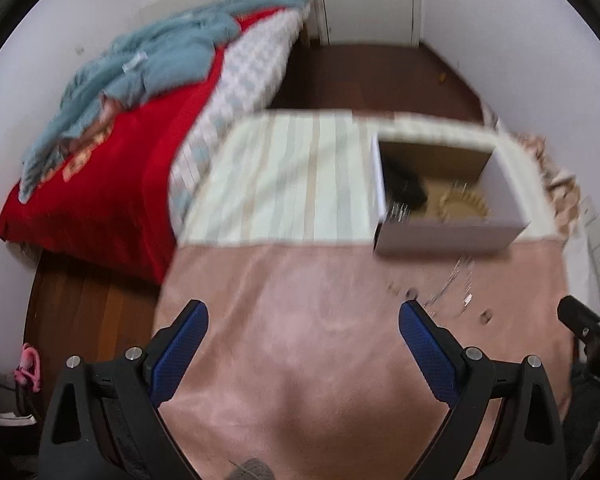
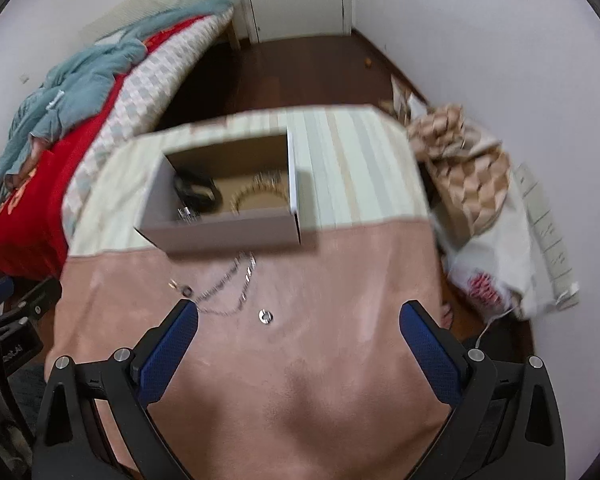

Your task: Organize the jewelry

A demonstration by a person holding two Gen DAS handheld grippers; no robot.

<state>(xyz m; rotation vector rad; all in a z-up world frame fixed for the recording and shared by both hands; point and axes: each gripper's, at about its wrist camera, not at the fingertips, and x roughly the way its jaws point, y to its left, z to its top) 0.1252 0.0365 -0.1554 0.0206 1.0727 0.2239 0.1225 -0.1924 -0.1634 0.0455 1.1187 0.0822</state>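
Both grippers are showing the same build: the left gripper [image 1: 303, 320] and the right gripper [image 2: 299, 320] are wearing black angular frames at the bottom of the frame, silver round screws at the joints, and blue, dotted-texture pads [image 1: 182, 354] inside the fingers.

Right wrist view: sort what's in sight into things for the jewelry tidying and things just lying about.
For the job:
- cardboard box, open, already holding a gold spiky ring-shaped piece and a black item
- silver chain on the pink cloth, in front of the box
- small ring and a smaller piece beside the chain
- right gripper, open

Lying about:
- red blanket
- teal garment
- checked fabric
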